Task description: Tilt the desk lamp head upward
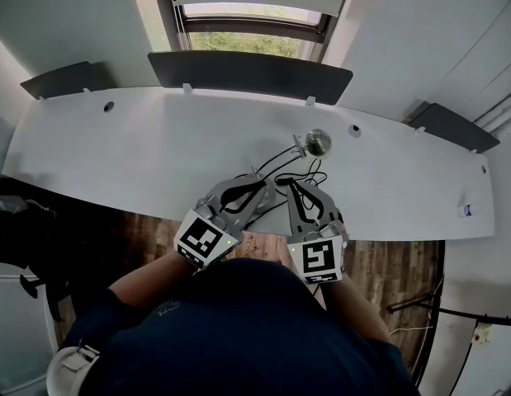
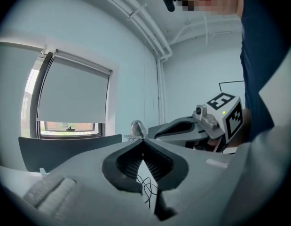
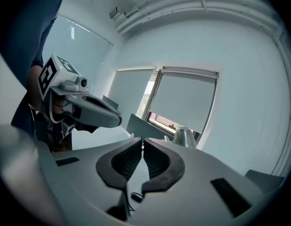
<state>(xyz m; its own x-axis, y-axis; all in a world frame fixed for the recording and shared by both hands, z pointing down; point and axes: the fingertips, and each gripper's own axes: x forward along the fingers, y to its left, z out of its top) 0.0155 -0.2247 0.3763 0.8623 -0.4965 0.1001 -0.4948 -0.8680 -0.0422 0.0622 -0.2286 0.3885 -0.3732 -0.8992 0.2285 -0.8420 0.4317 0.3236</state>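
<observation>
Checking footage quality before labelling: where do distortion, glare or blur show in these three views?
Head view: fisheye bows the desk into an arc; window bright, lamp head crisp. Left gripper view: dark round vignette, a mosaic patch at top, near foreground soft. Right gripper view: same vignette, even daylight, no harsh shadows.

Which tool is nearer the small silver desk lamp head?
Right. The right tool is just below-left of the small silver desk lamp head in the head view; the left tool is farther left.

Cable tangle (image 1: 314, 174) prob. before lamp (image 1: 319, 142)
</observation>
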